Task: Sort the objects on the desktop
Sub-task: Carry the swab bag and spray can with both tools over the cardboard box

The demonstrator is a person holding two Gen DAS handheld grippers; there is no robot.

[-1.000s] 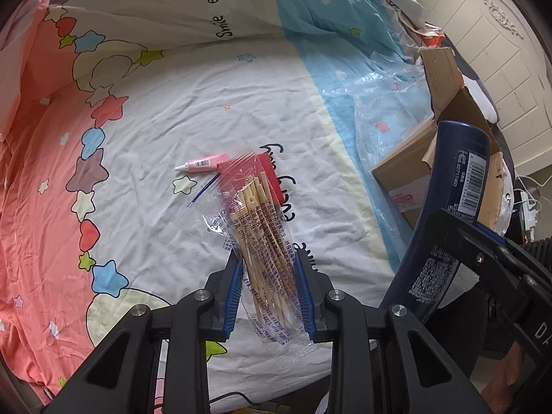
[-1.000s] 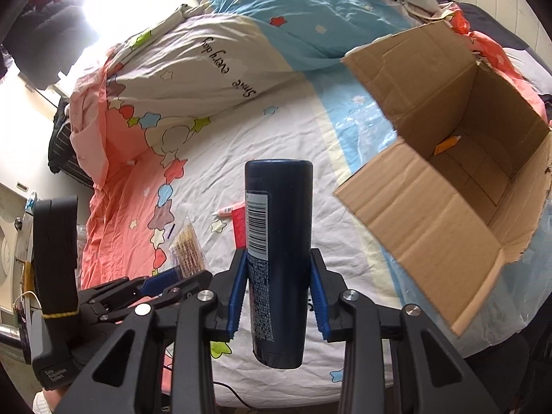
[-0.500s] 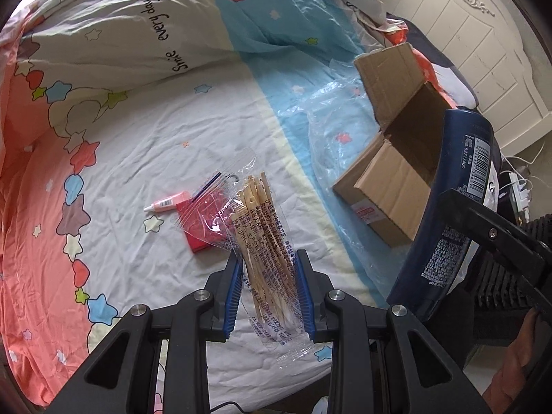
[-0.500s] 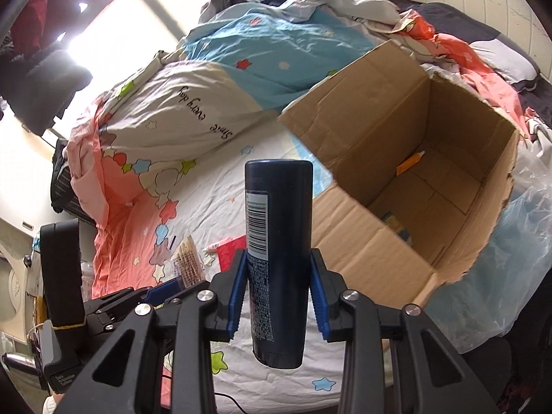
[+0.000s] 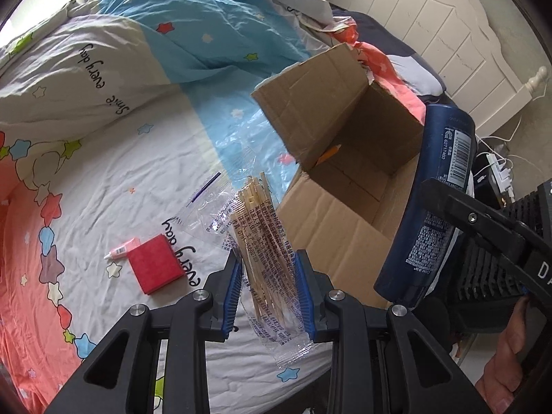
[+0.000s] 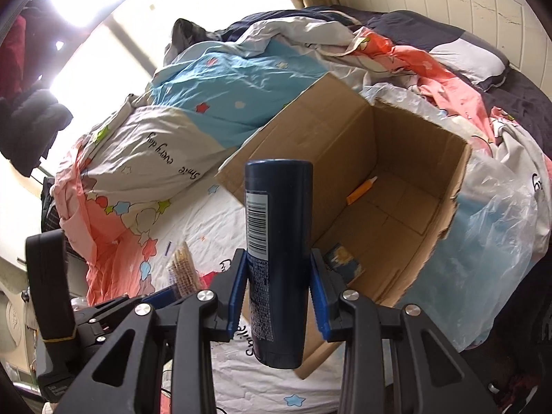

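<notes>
1. Navy plastic, tall and round: the bottle (image 6: pixel 277 258) stands clamped between the blue pads of the right hand-held gripper (image 6: pixel 277 289), its long axis running straight out along the fingers, flat end away from the camera and barcode label facing the lens.

2. Beyond and to the right of that bottle in the right wrist view lies the open cardboard box (image 6: pixel 407 186), tipped so its mouth faces the camera. An orange tube (image 6: pixel 360 191) and a small printed card (image 6: pixel 343 264) already lie inside.

3. The bottle's far end overlaps the box's near flap in that view, so I judge the drop calls for carrying it further on and to the right, over the mouth.

4. The left hand-held gripper (image 5: pixel 267 289) is closed on a clear packet of wooden chopsticks (image 5: pixel 262 241), which sticks forward past the pads and points toward the box's near corner. From the left wrist view the box sits ahead and to the right, with the bottle and the right gripper on its far right edge.

5. Both loads look close to the box; which is nearer I cannot tell.

6. Out on the star-printed bed sheet (image 5: pixel 120 172), a red pad (image 5: pixel 157 264) and a small pink tube (image 5: pixel 122 248) lie touching each other, well apart from the box. A loose clear plastic bag (image 6: pixel 490 241) lies against the box's far right side.
</notes>
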